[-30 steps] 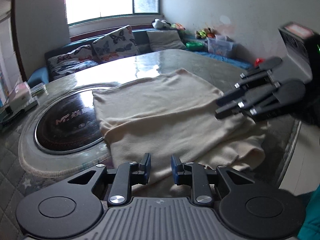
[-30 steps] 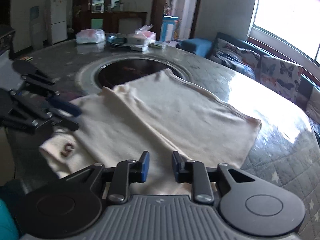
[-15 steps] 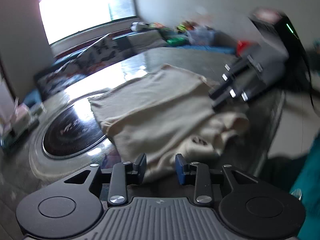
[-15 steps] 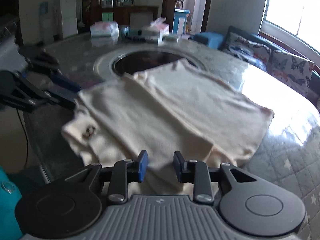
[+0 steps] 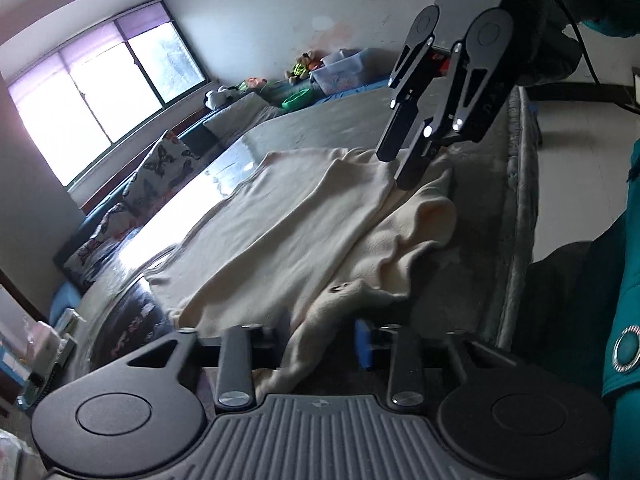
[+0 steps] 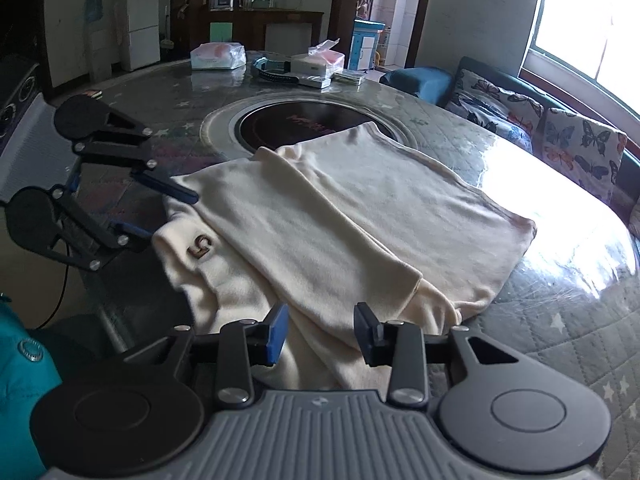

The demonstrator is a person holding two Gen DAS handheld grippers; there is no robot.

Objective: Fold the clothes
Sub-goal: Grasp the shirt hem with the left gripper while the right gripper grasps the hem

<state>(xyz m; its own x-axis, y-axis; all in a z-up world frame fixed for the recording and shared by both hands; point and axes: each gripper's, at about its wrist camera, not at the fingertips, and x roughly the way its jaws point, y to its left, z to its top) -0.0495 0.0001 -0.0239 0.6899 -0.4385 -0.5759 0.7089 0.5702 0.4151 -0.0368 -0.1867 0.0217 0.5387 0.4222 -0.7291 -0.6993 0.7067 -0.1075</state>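
A round glass-topped table (image 6: 552, 320) fills the room, a dark round hotplate (image 6: 304, 128) set in its middle. The cream garment (image 6: 340, 216), partly folded, lies from the hotplate's near rim out to the table's edge. The right gripper (image 6: 322, 334) stands with jaws apart over its near hem. The left gripper (image 5: 320, 344) straddles the corner farthest from the hotplate, jaws apart.

Left gripper (image 5: 320, 344) spread wide, tilted; right gripper (image 6: 322, 334) likewise agape, level.
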